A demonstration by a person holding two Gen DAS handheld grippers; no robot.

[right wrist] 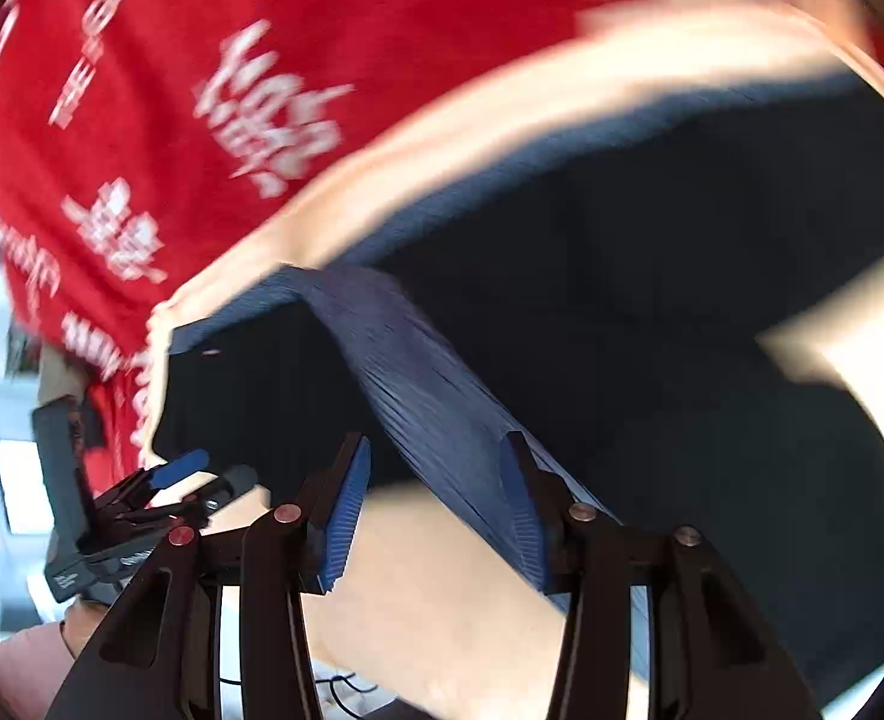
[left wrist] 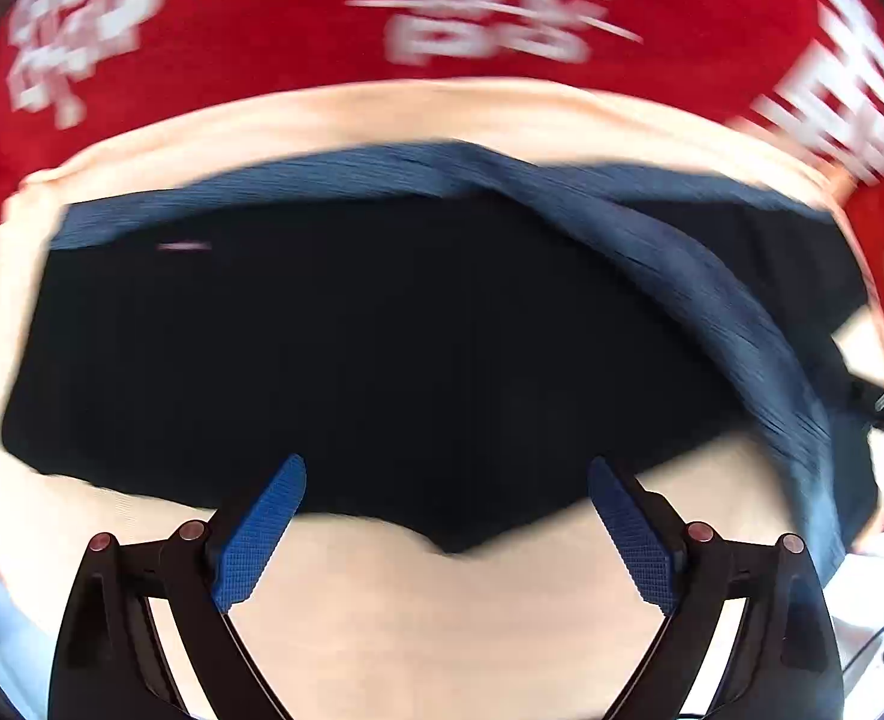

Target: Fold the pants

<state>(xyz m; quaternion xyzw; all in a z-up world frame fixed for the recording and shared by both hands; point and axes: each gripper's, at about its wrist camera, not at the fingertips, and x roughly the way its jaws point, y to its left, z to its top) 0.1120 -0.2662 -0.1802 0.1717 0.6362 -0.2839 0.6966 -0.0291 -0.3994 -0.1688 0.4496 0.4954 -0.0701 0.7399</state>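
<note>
The dark navy pants (left wrist: 352, 348) lie spread on a pale peach table surface (left wrist: 442, 618), with a ribbed blue waistband (left wrist: 712, 300) folded diagonally across the right side. My left gripper (left wrist: 447, 480) is open and empty, its blue pads just over the pants' near edge. In the right wrist view the pants (right wrist: 652, 330) fill the right half and the ribbed band (right wrist: 430, 396) runs down between my right gripper's (right wrist: 439, 462) open blue fingers, not pinched. The left gripper (right wrist: 160, 486) shows at the lower left. Both views are motion-blurred.
A red cloth with white lettering (left wrist: 274, 18) hangs or lies beyond the table's far edge, also in the right wrist view (right wrist: 202, 90). The right gripper's black body (left wrist: 880, 408) pokes in at the right edge of the left wrist view.
</note>
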